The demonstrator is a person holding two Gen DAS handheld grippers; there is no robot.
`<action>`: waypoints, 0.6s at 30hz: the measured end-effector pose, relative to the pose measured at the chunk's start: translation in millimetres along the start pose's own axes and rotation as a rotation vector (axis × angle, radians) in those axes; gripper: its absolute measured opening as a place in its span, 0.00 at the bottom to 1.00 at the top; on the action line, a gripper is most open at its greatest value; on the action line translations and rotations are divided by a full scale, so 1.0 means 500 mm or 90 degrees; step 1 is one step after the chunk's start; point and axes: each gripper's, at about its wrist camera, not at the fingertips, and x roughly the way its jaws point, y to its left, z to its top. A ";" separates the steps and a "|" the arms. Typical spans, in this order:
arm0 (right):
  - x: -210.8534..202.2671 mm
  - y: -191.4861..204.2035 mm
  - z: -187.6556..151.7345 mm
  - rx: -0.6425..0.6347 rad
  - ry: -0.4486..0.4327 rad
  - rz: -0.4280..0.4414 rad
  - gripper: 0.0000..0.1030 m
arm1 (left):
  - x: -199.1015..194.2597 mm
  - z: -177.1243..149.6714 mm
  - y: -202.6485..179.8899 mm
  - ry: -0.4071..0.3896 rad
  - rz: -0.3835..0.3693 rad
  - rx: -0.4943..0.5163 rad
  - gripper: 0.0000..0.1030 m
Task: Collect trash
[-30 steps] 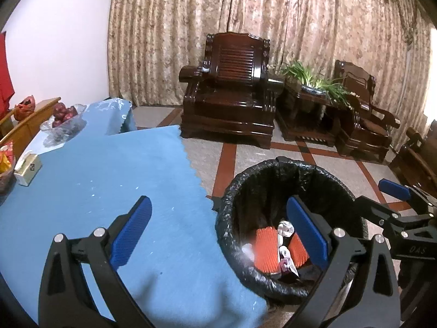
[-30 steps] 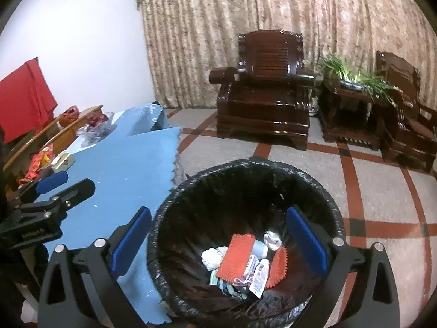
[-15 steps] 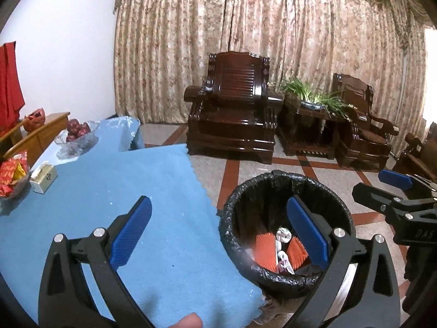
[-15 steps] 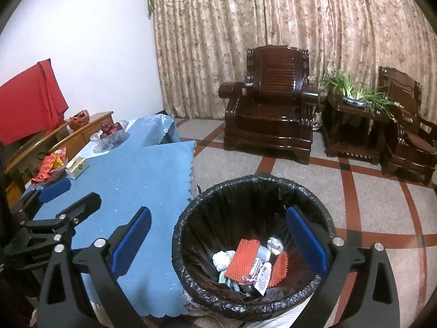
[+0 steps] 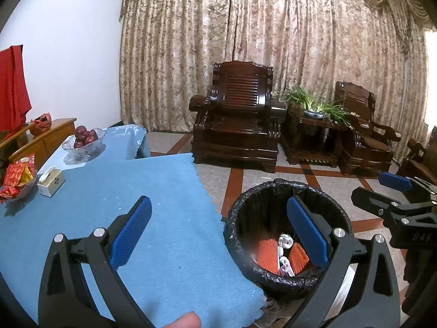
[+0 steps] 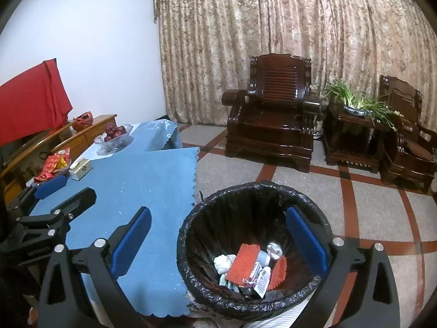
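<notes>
A round bin lined with a black bag [image 5: 273, 191] [image 6: 207, 205] stands on the floor beside the table's right edge. Trash lies in it: orange bristly pieces [image 6: 243, 262], white wrappers and a crumpled tissue [image 6: 222, 262]. My left gripper [image 5: 218, 232] is open and empty, above the table's blue cloth [image 5: 123, 191] and the bin's near rim. My right gripper [image 6: 218, 235] is open and empty, above the bin. Each gripper shows in the other's view, the right one [image 5: 393, 199] and the left one [image 6: 52, 199].
On the cloth's far left stand a tissue box [image 5: 52, 181], a red snack packet [image 5: 16, 175] and a glass bowl of red fruit [image 5: 84, 140]. Dark wooden armchairs [image 5: 237, 125] and a plant stand [image 5: 314, 125] line the curtain beyond a tiled floor [image 6: 368, 205].
Both grippers have risen and tilted up, so the bin and table look smaller and lower. Both stay open and empty.
</notes>
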 end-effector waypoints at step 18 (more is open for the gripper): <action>0.002 0.004 -0.004 -0.004 0.001 0.004 0.94 | -0.001 -0.002 0.007 0.003 0.005 -0.003 0.94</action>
